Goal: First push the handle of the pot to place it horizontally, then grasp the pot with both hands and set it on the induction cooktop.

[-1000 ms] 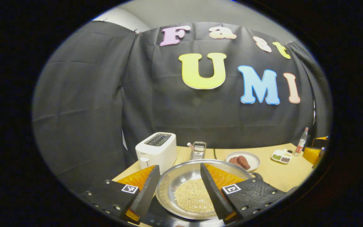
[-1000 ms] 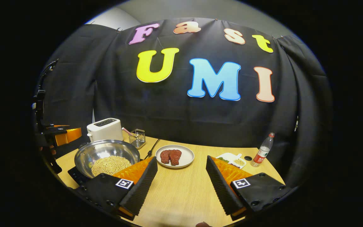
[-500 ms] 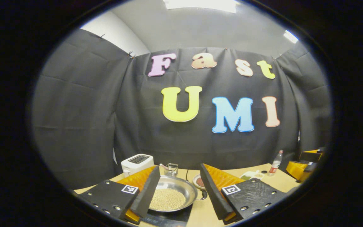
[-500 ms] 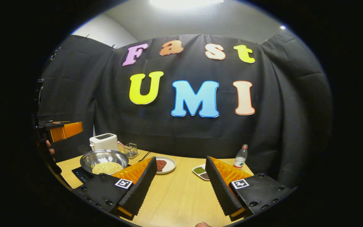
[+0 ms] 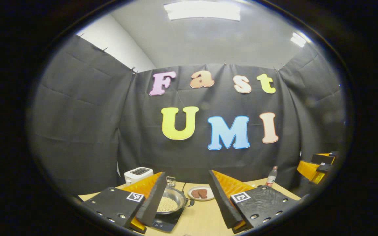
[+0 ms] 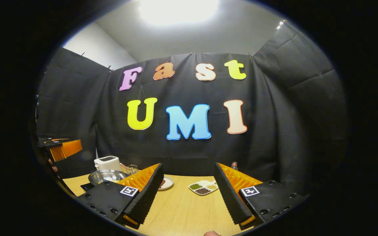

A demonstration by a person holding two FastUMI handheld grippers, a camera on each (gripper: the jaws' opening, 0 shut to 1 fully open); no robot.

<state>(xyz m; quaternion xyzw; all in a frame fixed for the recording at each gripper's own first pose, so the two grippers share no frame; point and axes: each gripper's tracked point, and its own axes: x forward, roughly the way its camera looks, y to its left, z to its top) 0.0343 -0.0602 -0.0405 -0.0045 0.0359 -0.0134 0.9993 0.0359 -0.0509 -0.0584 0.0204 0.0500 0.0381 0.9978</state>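
My right tool point(image 6: 187, 193) held above counter point(image 6: 182, 209), fingers spread, nothing between. Pot point(image 6: 106, 177) far left on cooktop point(image 6: 87, 186), toaster point(image 6: 107, 163) behind it, wire rack point(image 6: 130, 169) beside. Plate point(image 6: 166, 183) partly behind my near finger. Divided dish point(image 6: 203, 187) mid-counter. Bottle point(image 6: 234, 165) cap peeks over other finger. My left tool point(image 6: 59, 149) at far left edge.
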